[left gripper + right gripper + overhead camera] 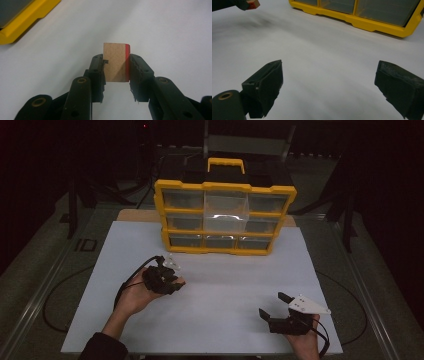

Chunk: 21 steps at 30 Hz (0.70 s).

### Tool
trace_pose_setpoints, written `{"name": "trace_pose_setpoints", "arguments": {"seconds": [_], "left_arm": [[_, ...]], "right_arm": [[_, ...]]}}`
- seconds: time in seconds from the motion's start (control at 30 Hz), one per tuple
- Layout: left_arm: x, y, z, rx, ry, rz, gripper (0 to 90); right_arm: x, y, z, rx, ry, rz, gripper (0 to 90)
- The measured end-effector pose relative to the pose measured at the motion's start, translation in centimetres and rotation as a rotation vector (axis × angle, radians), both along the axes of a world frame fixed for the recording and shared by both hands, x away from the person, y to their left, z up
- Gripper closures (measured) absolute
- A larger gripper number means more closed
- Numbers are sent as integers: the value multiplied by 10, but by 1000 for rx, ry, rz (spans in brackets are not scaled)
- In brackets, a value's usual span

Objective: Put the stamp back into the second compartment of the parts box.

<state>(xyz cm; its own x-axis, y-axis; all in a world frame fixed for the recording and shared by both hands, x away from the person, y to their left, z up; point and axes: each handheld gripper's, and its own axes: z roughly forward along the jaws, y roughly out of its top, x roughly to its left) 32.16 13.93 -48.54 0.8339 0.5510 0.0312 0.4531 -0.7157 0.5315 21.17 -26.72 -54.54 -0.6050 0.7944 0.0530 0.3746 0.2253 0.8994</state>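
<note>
Block (115, 62): small, wood with one red side, lifted over the white mat's (225, 290) near left.
Left gripper (116, 67): clamped on the block.
Right gripper (329, 85): jaws wide, nothing between, near right.
Tip: keep the squeeze steady toward the yellow drawer box (225, 215).

No readable text, label, brand, number or sign anywhere. Nothing printed on the tan, red-edged block (116, 62) between the left jaws, on the yellow drawer organizer (225, 215) beyond the jaws, or on the white surface (225, 290) beneath.
</note>
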Motion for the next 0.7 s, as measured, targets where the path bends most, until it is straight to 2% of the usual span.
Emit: {"name": "trace_pose_setpoints", "arguments": {"seconds": [0.37,0.47,0.7], "left_arm": [[7,8,9,7,27,17,666],[9,12,13,-4,22,22,666],[13,19,24,3,4,28,666]], "right_arm": [[0,-1,0,3,1,-1,79],[0,-1,0,4,2,-2,79],[0,-1,0,5,1,-1,79]]}}
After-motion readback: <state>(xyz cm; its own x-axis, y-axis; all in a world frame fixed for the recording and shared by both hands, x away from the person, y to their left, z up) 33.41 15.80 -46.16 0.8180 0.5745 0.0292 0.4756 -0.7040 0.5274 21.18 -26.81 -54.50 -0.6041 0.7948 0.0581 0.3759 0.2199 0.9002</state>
